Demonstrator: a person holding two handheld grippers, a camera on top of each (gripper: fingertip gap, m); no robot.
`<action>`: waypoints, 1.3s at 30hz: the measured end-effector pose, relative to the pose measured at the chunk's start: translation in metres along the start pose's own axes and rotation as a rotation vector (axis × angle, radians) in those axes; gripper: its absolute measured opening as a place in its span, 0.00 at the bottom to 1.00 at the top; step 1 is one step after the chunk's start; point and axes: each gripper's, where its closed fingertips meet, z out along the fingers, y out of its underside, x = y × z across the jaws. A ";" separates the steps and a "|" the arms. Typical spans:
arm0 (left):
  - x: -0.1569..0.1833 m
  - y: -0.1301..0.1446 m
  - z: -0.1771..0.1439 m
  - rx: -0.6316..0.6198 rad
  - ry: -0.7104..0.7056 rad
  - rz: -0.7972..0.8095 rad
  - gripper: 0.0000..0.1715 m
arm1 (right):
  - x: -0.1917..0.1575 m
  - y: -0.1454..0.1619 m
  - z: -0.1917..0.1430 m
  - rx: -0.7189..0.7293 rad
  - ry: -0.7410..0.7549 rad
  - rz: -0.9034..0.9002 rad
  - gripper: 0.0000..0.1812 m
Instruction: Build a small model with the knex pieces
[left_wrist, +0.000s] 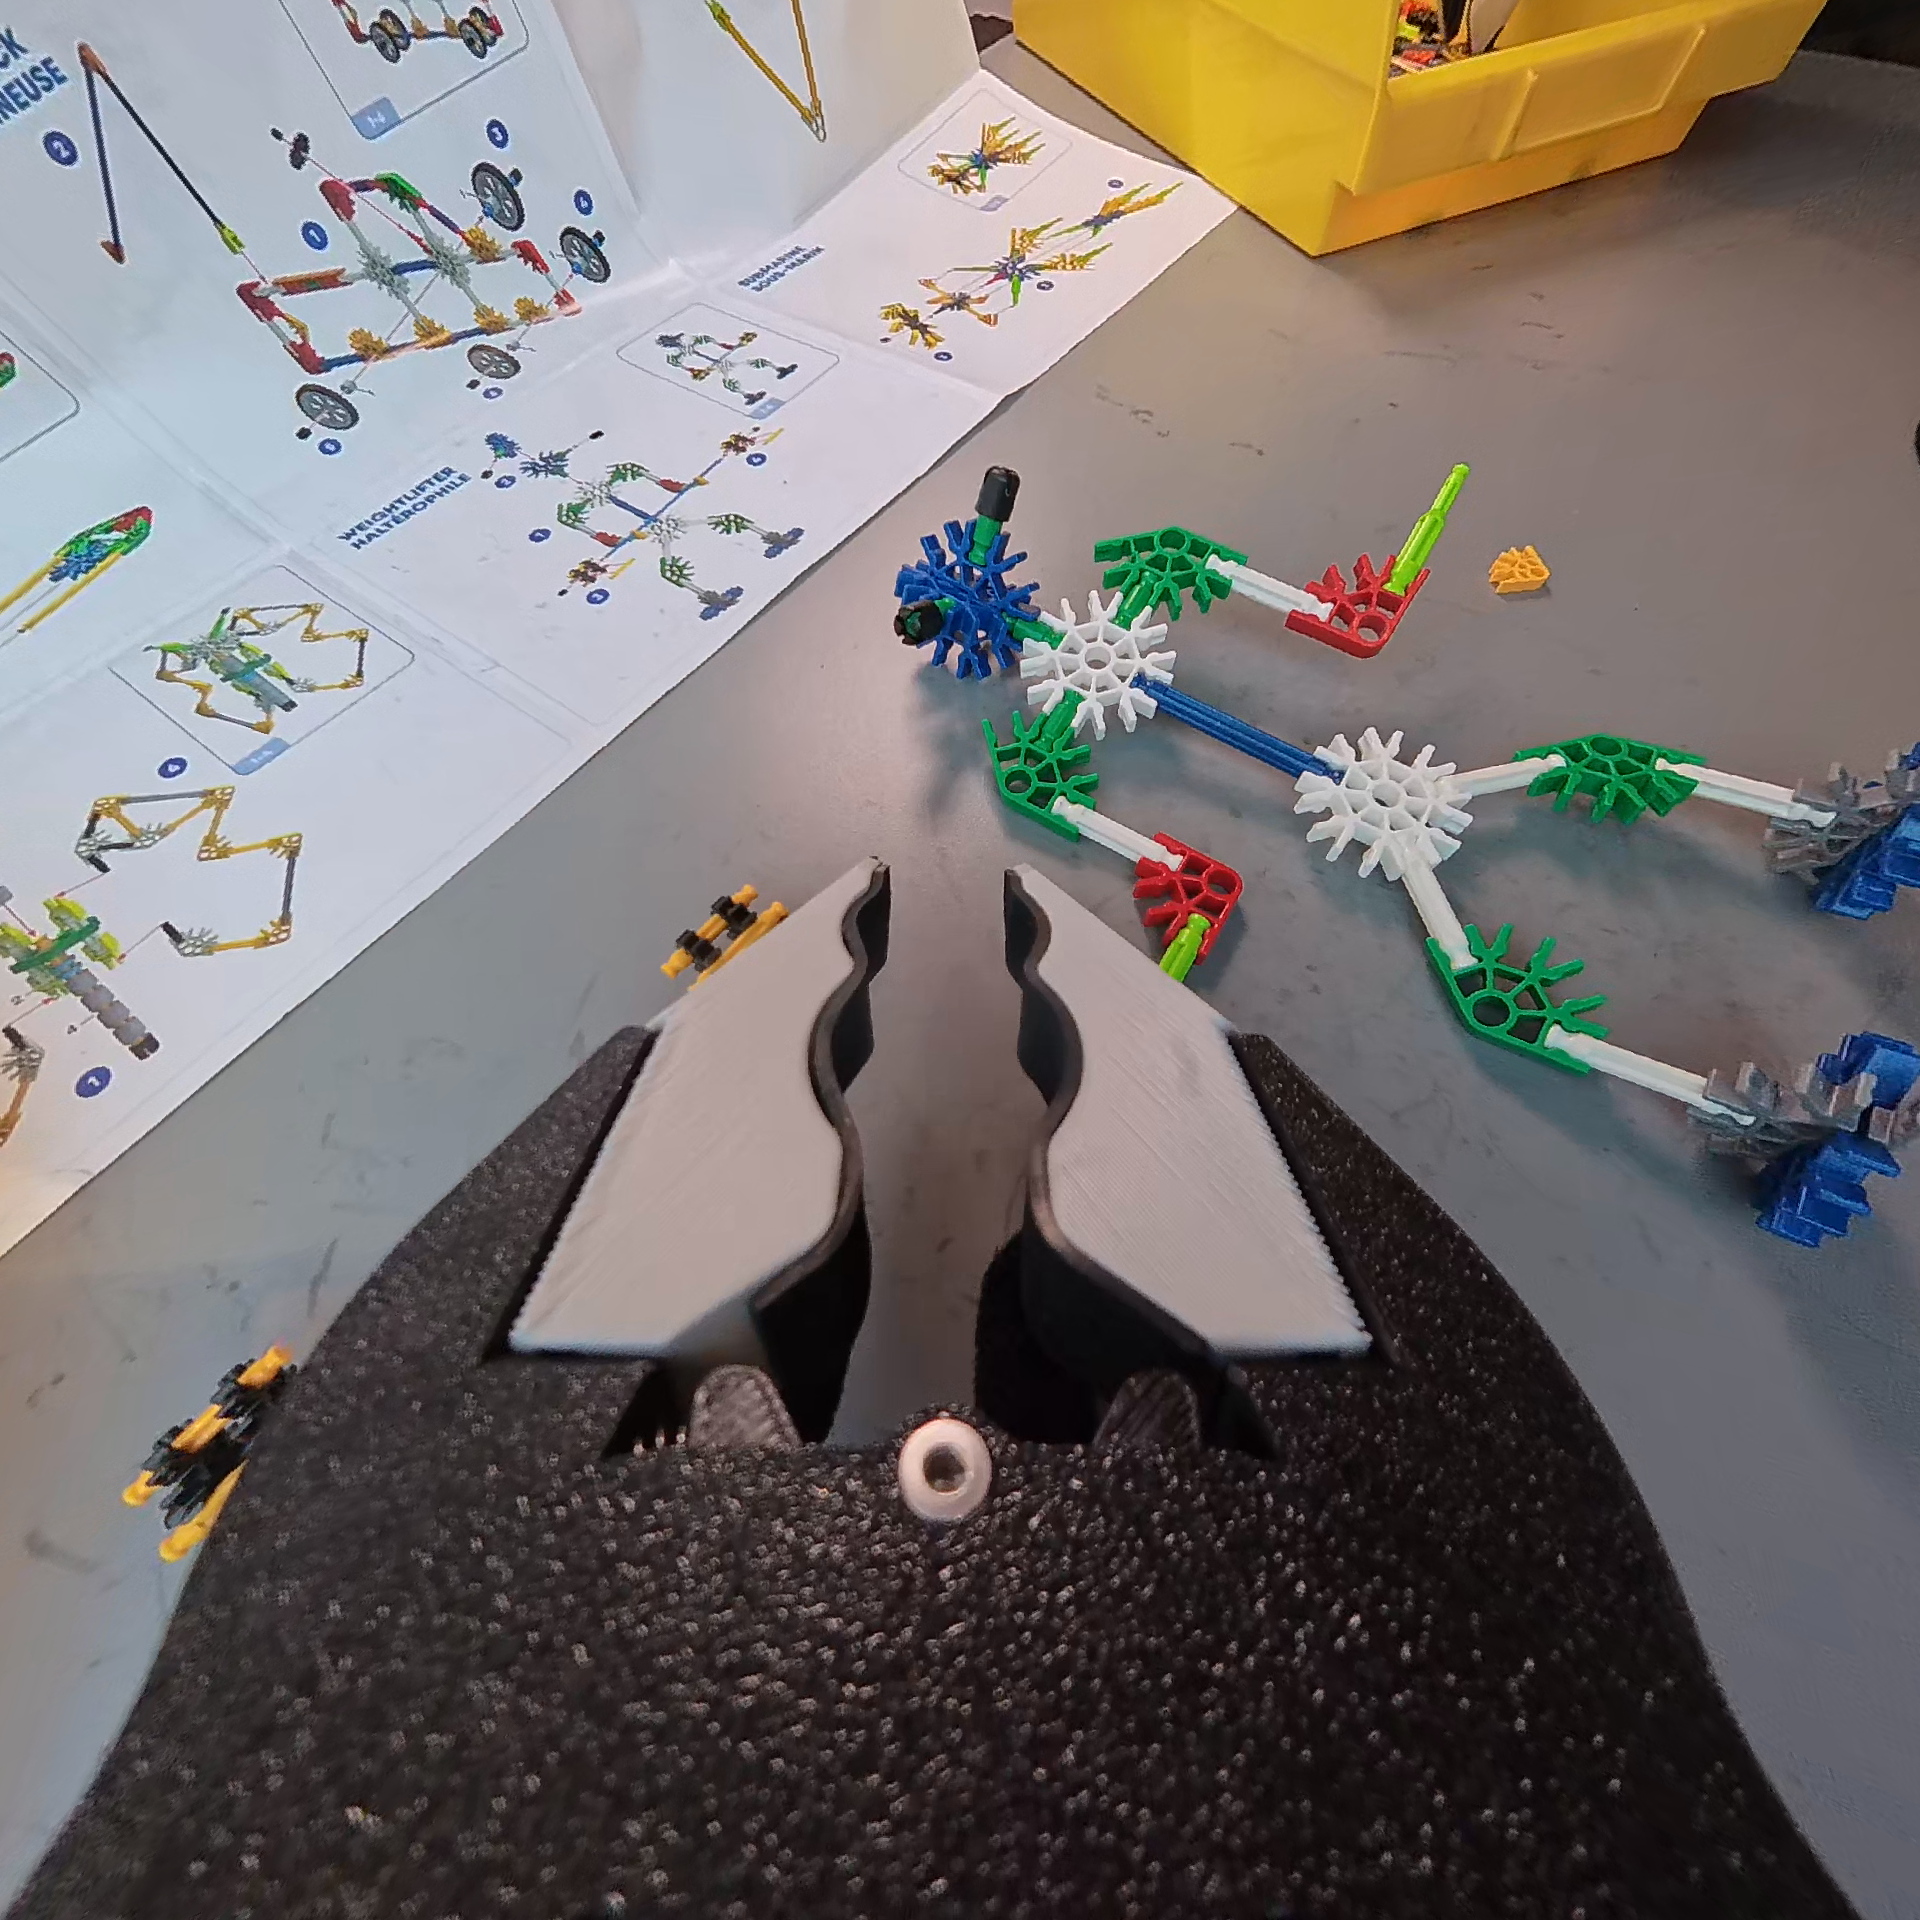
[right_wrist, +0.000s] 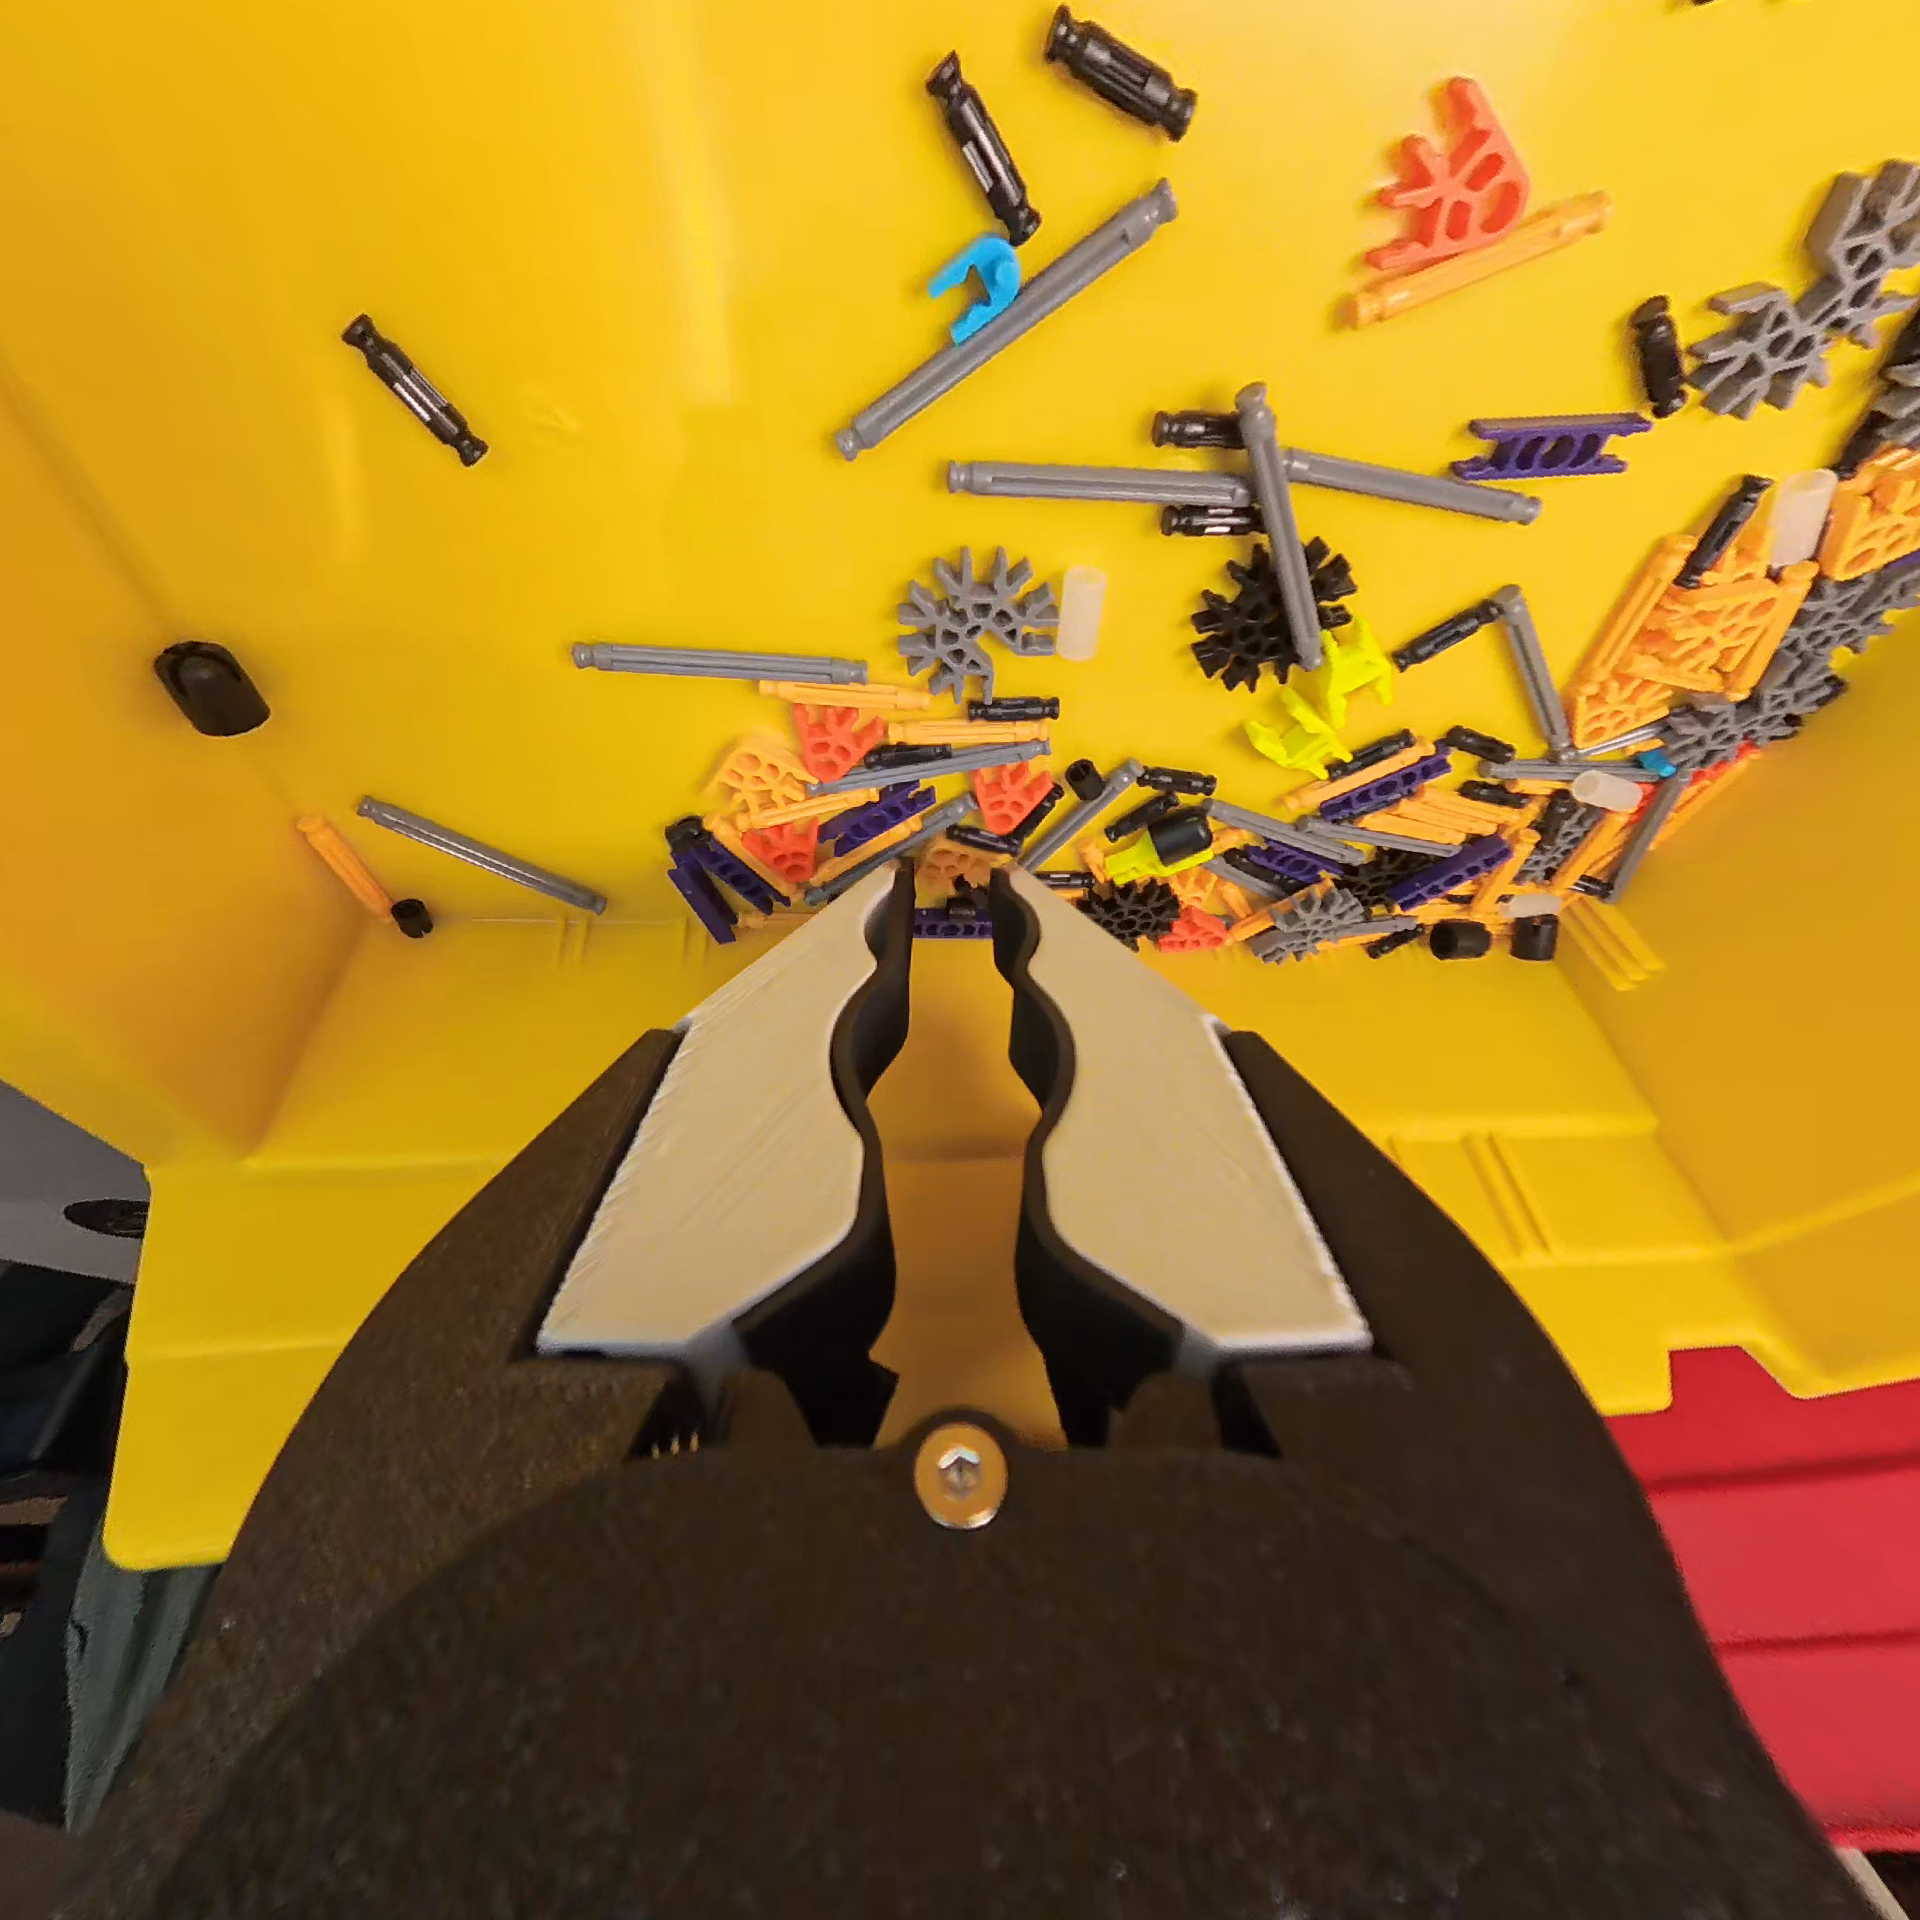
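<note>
Both grippers hold nothing, jaws apart. Left gripper (left_wrist: 943, 883) hovers over the counter (left_wrist: 1558, 416) beside a rod-and-connector figure (left_wrist: 1247, 727) and an instruction sheet (left_wrist: 312, 520). Right gripper (right_wrist: 951, 883) reaches into a yellow bin (right_wrist: 416, 312), tips just above a heap of loose rods and connectors (right_wrist: 1195, 831).

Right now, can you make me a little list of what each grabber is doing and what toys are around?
left gripper: open, empty, over the grey table
nearest toy: stick figure made of building pieces, lying flat just ahead
beside it: small yellow and black piece by its left finger
paper: instruction sheet spread out on the left
right gripper: open, empty, pointing into the yellow bin
in the bin: pile of loose pieces, rods and connectors
</note>
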 end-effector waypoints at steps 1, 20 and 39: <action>0.000 0.000 0.000 0.000 0.000 0.000 0.13 | 0.000 0.000 0.002 -0.005 -0.002 -0.002 0.07; 0.009 -0.002 -0.001 0.007 0.011 0.049 0.13 | -0.059 -0.073 -0.128 0.499 0.172 -0.087 0.00; 0.015 0.002 0.000 -0.020 -0.008 0.113 0.12 | 0.004 -0.006 -0.005 0.012 0.079 -0.034 0.08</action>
